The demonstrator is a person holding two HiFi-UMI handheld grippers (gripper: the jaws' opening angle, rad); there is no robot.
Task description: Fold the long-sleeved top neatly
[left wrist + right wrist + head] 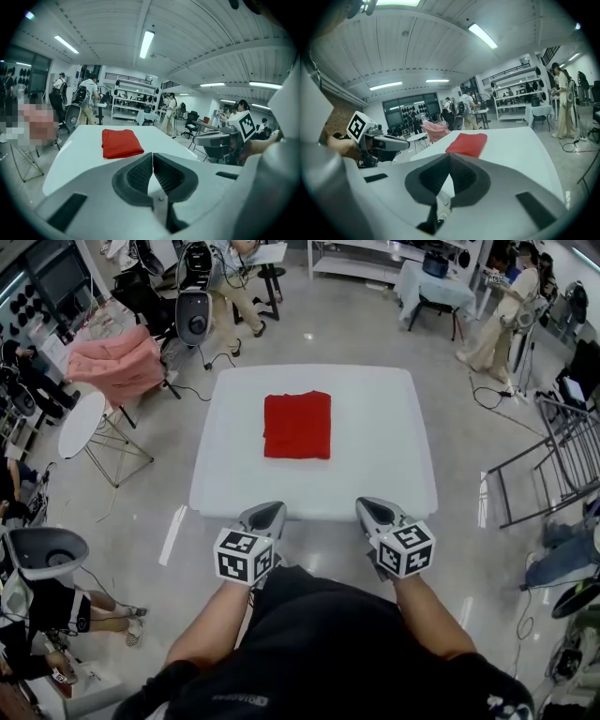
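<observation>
Both tongs — left tongs (265, 515) and right tongs (373, 509) — are closed and empty at the bench's (375, 427) near edge; the folded red top (297, 425) lies mid-bench.

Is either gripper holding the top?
No, the top lies folded on the table, apart from the left gripper and right gripper.
</observation>
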